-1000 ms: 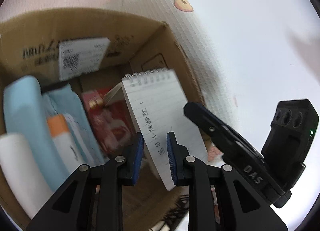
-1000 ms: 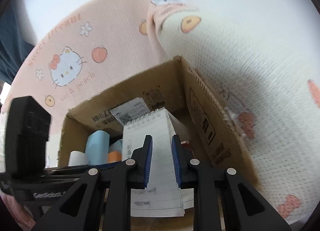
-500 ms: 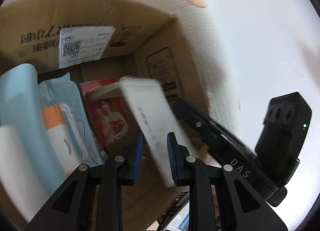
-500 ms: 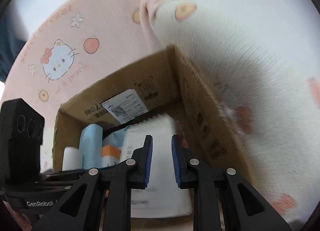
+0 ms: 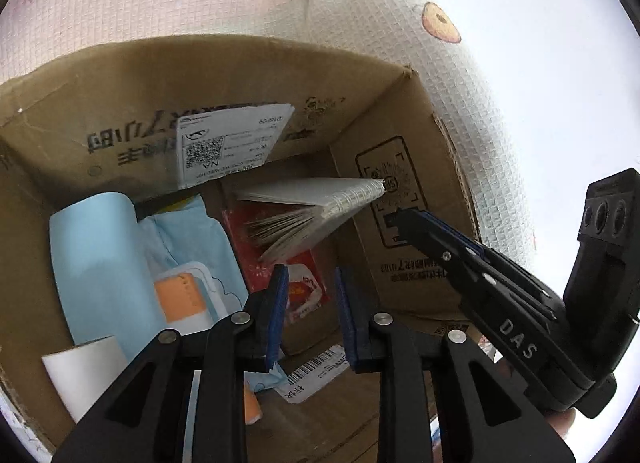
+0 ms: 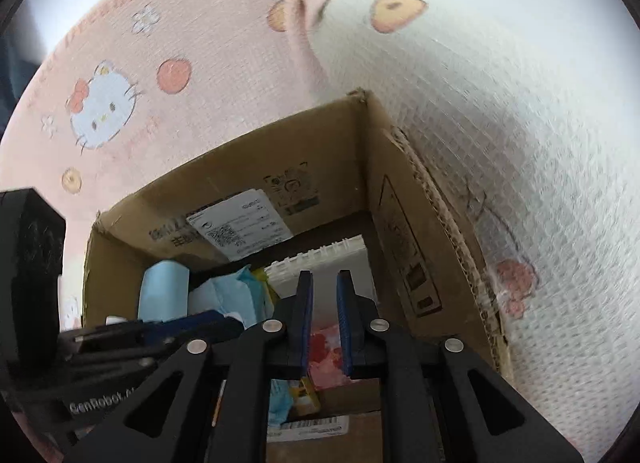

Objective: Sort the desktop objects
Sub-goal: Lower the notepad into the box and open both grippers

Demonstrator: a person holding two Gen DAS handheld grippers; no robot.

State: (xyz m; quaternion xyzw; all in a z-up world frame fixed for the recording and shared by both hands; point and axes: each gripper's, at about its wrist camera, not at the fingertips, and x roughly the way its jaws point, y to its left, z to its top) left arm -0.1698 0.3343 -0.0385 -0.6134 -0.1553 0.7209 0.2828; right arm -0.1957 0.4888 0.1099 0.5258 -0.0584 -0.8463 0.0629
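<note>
Notebook (image 5: 320,203) dropped into box (image 5: 400,191); both grippers angled down.

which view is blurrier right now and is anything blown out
Right wrist view: softer, the white cloth smeared by motion. Left wrist view: sharper, the notebook pages and the box label crisp. Both: upper right corner washed out white, fisheye bending the cardboard box edges.

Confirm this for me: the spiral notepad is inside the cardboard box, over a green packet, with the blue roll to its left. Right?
Not quite. The packet under the spiral notepad is red, not green, as the left wrist view shows. The rest holds: the notepad is inside the cardboard box, with the blue roll to its left.
</note>
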